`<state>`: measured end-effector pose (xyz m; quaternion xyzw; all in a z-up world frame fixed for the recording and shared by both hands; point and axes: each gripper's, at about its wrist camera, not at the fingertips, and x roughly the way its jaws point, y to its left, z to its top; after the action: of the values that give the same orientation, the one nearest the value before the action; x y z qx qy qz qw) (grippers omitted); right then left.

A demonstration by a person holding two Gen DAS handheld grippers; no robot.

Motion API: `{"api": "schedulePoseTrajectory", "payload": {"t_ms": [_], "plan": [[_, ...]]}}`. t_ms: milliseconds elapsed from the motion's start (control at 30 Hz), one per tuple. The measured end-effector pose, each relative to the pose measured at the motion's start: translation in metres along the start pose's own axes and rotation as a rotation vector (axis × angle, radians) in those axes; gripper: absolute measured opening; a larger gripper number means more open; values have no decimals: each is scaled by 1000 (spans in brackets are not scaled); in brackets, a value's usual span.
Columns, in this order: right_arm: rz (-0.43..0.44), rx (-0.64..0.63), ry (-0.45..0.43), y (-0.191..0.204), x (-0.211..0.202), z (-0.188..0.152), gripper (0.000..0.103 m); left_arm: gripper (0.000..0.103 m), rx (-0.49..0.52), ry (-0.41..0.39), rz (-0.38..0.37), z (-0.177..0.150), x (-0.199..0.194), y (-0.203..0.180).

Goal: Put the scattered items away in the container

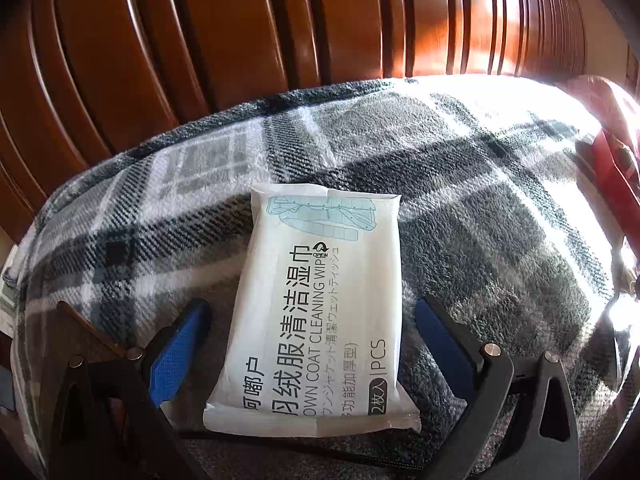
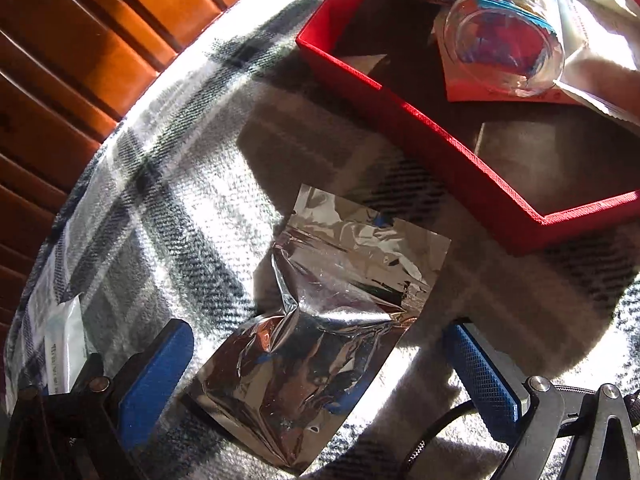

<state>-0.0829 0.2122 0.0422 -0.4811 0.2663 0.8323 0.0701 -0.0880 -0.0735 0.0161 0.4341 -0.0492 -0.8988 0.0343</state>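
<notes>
A white pack of cleaning wipes [image 1: 320, 300] lies flat on the plaid blanket [image 1: 480, 184]. My left gripper [image 1: 312, 316] is open, its blue pads on either side of the pack without pressing it. A crinkled silver foil pouch [image 2: 316, 328] lies on the same blanket [image 2: 168, 184]. Around the pouch my right gripper [image 2: 320, 340] stands open, pads apart from it. The red box [image 2: 440, 152] sits at the upper right in the right wrist view and holds a clear glass [image 2: 508, 36] on its side and some packets. A corner of the red box [image 1: 612, 160] also shows at the right edge of the left wrist view.
A ribbed brown wooden headboard [image 1: 240, 32] rises just behind the blanket's far edge. The white wipes pack [image 2: 64, 344] shows again at the left edge of the right wrist view. Bright sunlight washes out the blanket's right side.
</notes>
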Motion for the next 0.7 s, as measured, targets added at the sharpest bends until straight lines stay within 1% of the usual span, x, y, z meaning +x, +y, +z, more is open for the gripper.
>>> {"api": "schedulePoseTrajectory", "payload": {"t_ms": [33, 67, 133, 167, 233, 267, 333, 433, 467, 500, 567, 633, 700], "plan": [[-1, -48, -15, 8, 2, 0, 103, 103, 0, 0, 0, 0, 0, 0], [20, -105, -19, 18, 5, 0, 103, 103, 0, 0, 0, -1, 0, 0], [107, -242, -18, 45, 11, -3, 103, 103, 0, -1, 0, -2, 1, 0], [132, -314, -13, 58, 15, -7, 103, 103, 0, -1, 0, -3, 1, 0], [129, -433, 8, 78, 22, -15, 103, 103, 0, -1, 0, -4, 2, 0], [103, -464, 20, 83, 26, -18, 103, 103, 0, -1, 0, -5, 2, 0], [65, -462, 9, 81, 26, -19, 103, 103, 1, -2, 1, -6, 3, 0], [-74, -422, -3, 70, 30, -14, 103, 103, 1, -2, 1, -7, 3, -1], [-134, -403, 8, 64, 32, -12, 103, 103, 1, -2, 1, -7, 3, -1], [-172, -390, 22, 60, 35, -11, 103, 103, 1, -2, 1, -6, 3, -1], [-180, -399, 13, 59, 38, -13, 103, 103, 1, -2, 1, -6, 3, -1], [-212, -410, -3, 62, 39, -17, 103, 103, 1, -2, 1, -6, 3, -2], [-221, -374, -14, 61, 40, -18, 103, 103, 1, 0, 2, -6, 3, -2]]}}
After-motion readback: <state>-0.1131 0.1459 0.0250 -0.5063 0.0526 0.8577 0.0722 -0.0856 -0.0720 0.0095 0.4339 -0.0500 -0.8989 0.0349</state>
